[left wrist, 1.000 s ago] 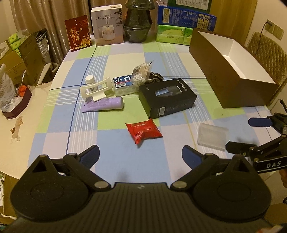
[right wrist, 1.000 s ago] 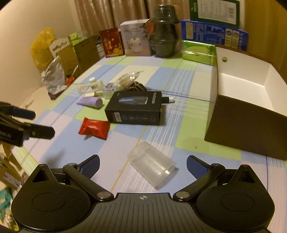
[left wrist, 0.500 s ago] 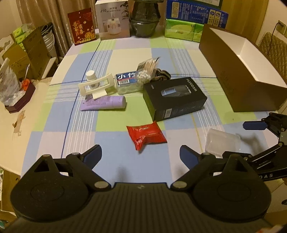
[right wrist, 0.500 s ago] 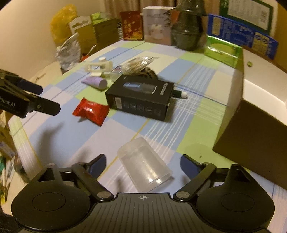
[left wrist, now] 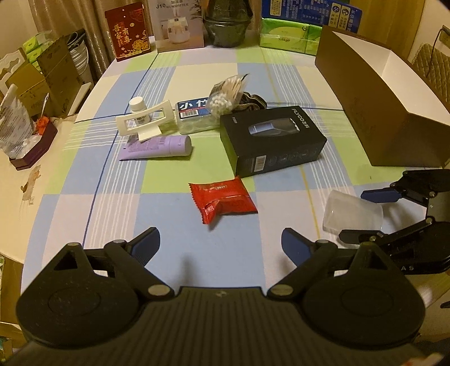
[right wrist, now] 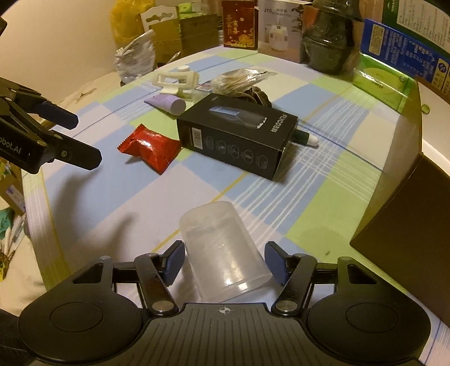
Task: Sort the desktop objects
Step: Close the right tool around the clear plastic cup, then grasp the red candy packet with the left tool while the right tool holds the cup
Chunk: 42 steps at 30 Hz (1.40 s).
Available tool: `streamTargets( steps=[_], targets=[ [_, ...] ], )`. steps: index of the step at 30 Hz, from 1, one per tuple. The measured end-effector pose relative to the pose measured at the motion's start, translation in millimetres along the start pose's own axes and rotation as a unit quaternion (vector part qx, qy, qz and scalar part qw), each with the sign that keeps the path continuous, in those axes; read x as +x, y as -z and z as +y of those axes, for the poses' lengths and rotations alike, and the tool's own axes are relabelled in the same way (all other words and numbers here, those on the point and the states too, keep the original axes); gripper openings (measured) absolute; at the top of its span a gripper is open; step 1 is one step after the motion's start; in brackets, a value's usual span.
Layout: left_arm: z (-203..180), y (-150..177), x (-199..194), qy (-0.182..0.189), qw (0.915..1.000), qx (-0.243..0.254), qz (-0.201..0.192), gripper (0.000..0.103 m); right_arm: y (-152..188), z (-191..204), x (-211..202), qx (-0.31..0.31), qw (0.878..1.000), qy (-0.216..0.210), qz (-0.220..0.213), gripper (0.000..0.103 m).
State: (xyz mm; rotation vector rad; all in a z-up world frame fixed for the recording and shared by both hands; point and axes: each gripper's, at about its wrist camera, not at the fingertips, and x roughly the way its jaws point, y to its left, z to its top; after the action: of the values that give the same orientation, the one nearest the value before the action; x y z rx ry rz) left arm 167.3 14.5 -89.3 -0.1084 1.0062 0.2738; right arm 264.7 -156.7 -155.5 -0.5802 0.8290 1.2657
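Note:
A clear plastic cup lies on its side on the checked tablecloth; it also shows in the left wrist view. My right gripper is open with a finger on each side of the cup, not clamped. It shows in the left wrist view at the right. My left gripper is open and empty, just short of a red snack packet. A black product box, a purple tube, a white holder and a bag of cotton swabs lie beyond.
A big open brown box with white inside stands at the right. Cartons, a dark jar and green tissue packs line the far edge. A pen lies behind the black box. Clutter sits off the table's left side.
My right gripper has moved forward onto the cup, and its fingers have come in on both sides of it. My left gripper has moved slightly forward towards the red packet.

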Motion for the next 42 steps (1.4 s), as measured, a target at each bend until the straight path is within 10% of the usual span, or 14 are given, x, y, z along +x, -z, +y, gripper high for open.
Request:
streamTargets(
  steps=[12, 26, 36, 42],
  targets=[
    [-4, -10, 18, 0.032, 0.9924, 0.118, -0.012, 0.085, 18, -21, -22, 0.101, 0.995, 0.025, 0.004, 0.054],
    [9, -41, 74, 0.122, 0.9415, 0.314, 0.014, 0.079, 53, -36, -62, 0.290, 0.950, 0.117, -0.001, 0.054],
    [24, -42, 91, 0.169, 0.9318, 0.318, 0.043, 0.044, 56, -22, -63, 0.337, 0.929, 0.155, -0.003, 0.055],
    [25, -41, 91, 0.181, 0.9406, 0.282, 0.057, 0.031, 52, -15, -60, 0.333, 0.928, 0.166, -0.002, 0.056]
  ],
)
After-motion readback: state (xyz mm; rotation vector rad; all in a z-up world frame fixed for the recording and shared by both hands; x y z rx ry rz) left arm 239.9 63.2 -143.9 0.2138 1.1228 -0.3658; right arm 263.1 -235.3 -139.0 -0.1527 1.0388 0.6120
